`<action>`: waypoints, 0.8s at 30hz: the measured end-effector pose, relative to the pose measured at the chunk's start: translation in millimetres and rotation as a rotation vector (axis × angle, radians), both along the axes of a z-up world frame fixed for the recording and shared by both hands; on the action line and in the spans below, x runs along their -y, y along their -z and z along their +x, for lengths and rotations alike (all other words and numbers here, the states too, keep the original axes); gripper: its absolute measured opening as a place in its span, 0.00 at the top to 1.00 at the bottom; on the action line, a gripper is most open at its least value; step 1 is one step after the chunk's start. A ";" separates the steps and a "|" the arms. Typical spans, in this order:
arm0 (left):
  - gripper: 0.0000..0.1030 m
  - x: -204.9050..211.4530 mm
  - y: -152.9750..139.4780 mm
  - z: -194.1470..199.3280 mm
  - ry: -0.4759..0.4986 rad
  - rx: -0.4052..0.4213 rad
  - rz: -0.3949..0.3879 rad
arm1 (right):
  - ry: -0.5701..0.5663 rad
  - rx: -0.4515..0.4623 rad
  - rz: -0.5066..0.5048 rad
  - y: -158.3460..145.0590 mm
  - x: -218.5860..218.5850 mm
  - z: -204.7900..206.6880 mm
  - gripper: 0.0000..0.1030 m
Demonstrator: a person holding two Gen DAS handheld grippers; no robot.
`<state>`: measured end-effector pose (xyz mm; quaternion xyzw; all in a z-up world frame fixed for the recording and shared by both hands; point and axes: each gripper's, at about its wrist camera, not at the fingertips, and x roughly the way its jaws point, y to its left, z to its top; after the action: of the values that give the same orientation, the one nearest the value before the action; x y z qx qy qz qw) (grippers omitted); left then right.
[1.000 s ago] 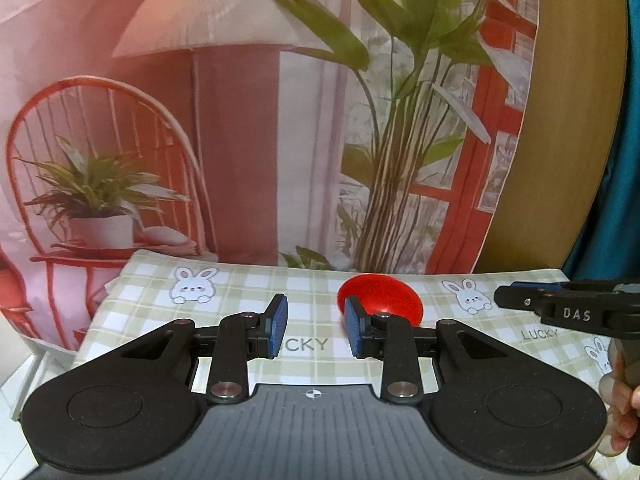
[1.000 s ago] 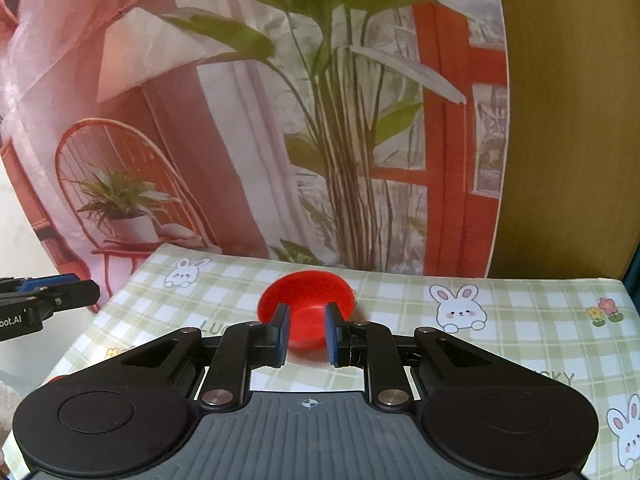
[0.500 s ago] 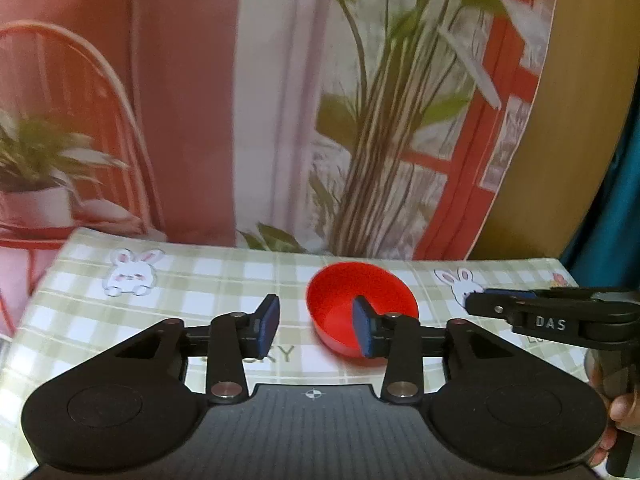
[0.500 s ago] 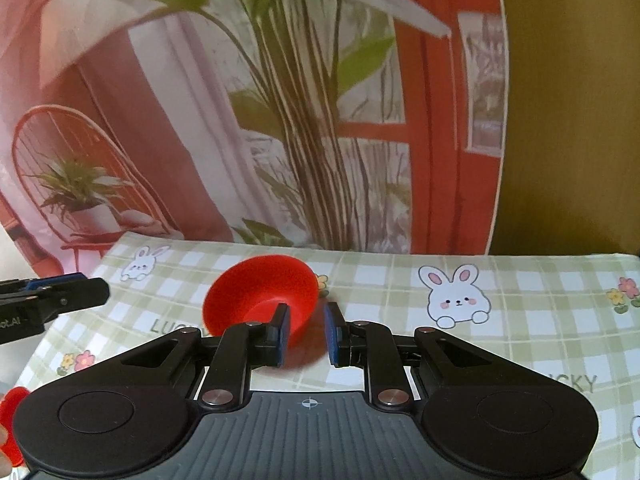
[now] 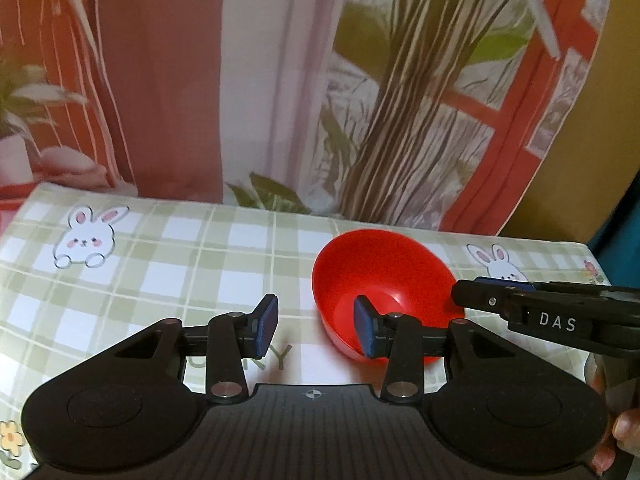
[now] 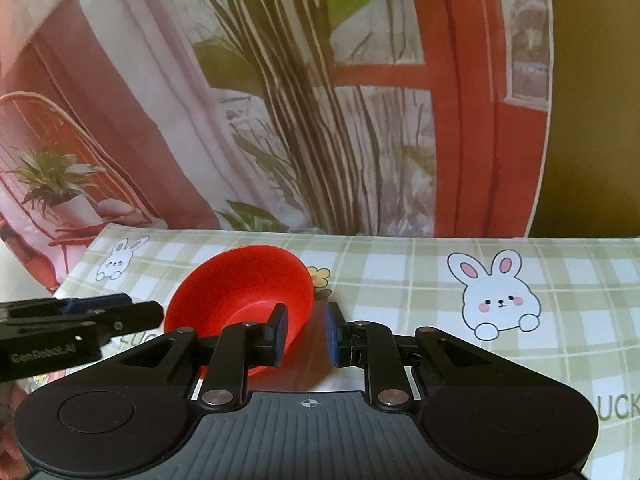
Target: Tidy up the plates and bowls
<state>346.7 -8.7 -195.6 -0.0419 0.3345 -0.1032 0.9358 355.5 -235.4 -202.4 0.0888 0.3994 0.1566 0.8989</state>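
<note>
A red bowl [image 5: 380, 276] sits on the checked tablecloth [image 5: 180, 272], tilted toward me. My left gripper [image 5: 316, 326] is open; its right finger is inside the bowl and the bowl's near-left wall is between the jaws. My right gripper [image 6: 306, 334] is open with a narrow gap; its left finger is inside the same bowl [image 6: 244, 288] and the bowl's right wall stands between the jaws. The right gripper also shows in the left wrist view [image 5: 500, 300], at the bowl's right rim.
The tablecloth has bunny prints [image 6: 496, 300] and ends at a printed backdrop [image 5: 280, 100] of plants and a red door. A wooden panel [image 6: 592, 120] stands at the back right. The left gripper's side [image 6: 76, 316] shows at left.
Both grippers have moved forward and down onto the bowl, which now looks larger and closer. Each gripper now has one finger inside the bowl. The bowl looks tilted.
</note>
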 end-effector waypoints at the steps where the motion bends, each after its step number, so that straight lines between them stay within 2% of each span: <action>1: 0.58 0.4 2.1 2.9 -0.002 -0.007 0.000 | 0.001 -0.005 0.003 2.2 -0.8 1.9 0.82; 8: 0.61 7.6 15.5 13.9 -0.016 -0.037 0.017 | 0.006 -0.034 0.028 14.8 -6.3 9.0 0.81; 11: 0.74 9.8 17.5 14.4 -0.013 -0.030 0.026 | 0.014 -0.039 0.032 16.9 -8.3 10.0 0.81; 13: 0.88 11.8 17.3 15.2 -0.008 -0.031 0.021 | 0.018 -0.042 0.042 17.5 -8.5 10.4 0.83; 16: 0.89 11.7 15.5 13.9 -0.011 -0.048 0.006 | 0.021 -0.051 0.050 18.1 -9.0 10.4 0.90; 18: 0.89 10.8 14.7 11.5 -0.006 -0.054 -0.006 | 0.027 -0.057 0.041 17.1 -10.5 8.3 0.90; 24: 0.89 13.4 4.6 -4.5 0.003 -0.039 0.021 | 0.049 -0.056 0.051 7.3 -8.4 -4.8 0.91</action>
<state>342.2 -22.1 -200.2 -0.0335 0.3538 -0.1002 0.9293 350.8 -227.0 -209.7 0.1257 0.4181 0.1421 0.8884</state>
